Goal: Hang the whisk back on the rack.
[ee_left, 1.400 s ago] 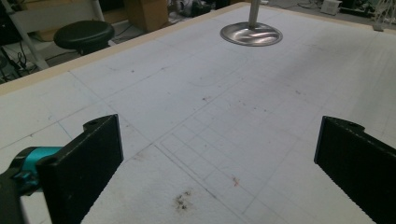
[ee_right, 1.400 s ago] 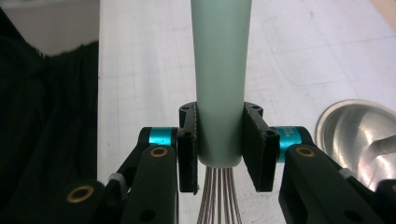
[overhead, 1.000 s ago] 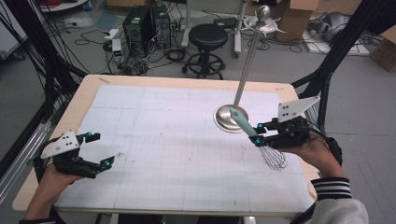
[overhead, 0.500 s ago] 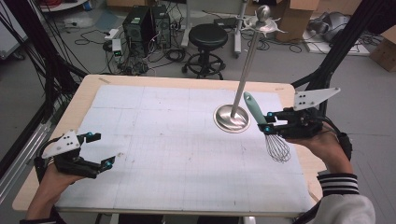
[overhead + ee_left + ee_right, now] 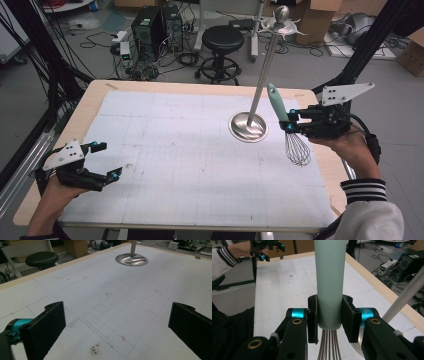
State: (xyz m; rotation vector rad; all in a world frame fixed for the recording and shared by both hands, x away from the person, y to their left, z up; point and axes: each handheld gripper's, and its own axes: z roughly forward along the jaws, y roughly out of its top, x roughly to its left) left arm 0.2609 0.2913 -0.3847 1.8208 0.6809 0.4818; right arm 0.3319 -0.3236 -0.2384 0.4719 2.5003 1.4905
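From above, my right gripper (image 5: 289, 121) grips a whisk (image 5: 290, 134) by its pale teal handle, wire head hanging above the white mat (image 5: 165, 130) just beside the steel stand (image 5: 248, 126) – my left gripper (image 5: 102, 161) rests near the mat's corner. My left gripper view shows its jaws wide apart over bare mat. My right gripper view shows both pads clamped on the handle's base – thin wires fan out below.
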